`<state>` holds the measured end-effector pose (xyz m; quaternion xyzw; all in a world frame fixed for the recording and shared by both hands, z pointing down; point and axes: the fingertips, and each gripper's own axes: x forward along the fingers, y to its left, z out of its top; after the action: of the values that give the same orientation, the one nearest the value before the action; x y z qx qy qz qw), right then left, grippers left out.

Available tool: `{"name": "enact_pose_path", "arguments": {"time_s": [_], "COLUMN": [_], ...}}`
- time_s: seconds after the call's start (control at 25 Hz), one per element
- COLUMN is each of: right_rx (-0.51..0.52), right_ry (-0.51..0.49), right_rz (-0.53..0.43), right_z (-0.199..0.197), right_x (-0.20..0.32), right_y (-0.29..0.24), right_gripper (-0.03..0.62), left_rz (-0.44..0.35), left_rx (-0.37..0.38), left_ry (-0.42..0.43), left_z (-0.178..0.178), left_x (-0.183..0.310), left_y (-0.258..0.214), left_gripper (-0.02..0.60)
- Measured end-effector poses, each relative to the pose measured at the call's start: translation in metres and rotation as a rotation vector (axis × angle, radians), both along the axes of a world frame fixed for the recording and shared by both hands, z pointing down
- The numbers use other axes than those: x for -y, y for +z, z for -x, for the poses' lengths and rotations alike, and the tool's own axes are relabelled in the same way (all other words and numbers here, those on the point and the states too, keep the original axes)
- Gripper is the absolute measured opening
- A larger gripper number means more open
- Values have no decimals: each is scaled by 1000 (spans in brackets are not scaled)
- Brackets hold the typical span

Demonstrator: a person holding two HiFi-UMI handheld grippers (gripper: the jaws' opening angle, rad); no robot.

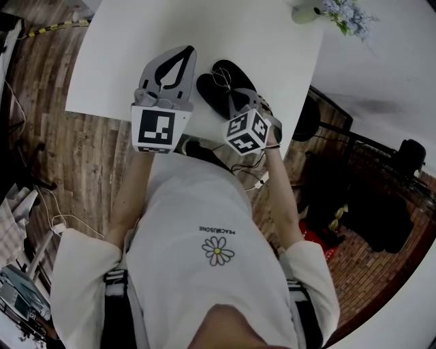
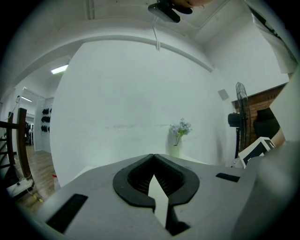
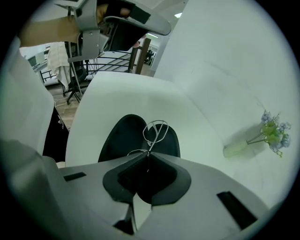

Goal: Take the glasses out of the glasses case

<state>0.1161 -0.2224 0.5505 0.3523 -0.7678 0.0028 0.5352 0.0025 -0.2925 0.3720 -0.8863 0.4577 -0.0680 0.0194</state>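
An open black glasses case (image 1: 216,87) lies near the front edge of the white table (image 1: 116,48). My right gripper (image 1: 236,101) hangs over it, tilted down, and is shut on the thin wire-frame glasses (image 3: 156,131). In the right gripper view the glasses stick out past the meeting jaw tips of this gripper (image 3: 147,153), just above the case's two dark halves (image 3: 123,138). To the left of the case my left gripper (image 1: 186,50) is held level above the table. Its jaw tips meet and nothing is between them (image 2: 153,155).
A small vase of pale flowers (image 1: 304,11) stands at the table's far right corner, and is also seen as the vase (image 3: 236,149). The table's front edge runs just under both grippers. A standing fan (image 2: 239,115) is off to the right, over wooden floor (image 1: 41,123).
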Motion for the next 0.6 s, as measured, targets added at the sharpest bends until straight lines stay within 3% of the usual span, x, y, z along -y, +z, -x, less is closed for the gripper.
{"name": "enact_pose_path", "arguments": {"time_s": [0.32,0.6], "right_rx": [57,101], "right_ry": [77,146], "right_rz": [-116,-274], "right_z": [-7,-20], "right_x": [16,36], "right_y": [-37,-92], "right_gripper": [23,23], "left_rz": [-25,-70], "left_rx": [-1,-4], "left_ry": [19,40], "left_z": [-3,-8], "left_x": [-2,-6], "left_y": [-11,-31], "left_gripper": [17,15]}}
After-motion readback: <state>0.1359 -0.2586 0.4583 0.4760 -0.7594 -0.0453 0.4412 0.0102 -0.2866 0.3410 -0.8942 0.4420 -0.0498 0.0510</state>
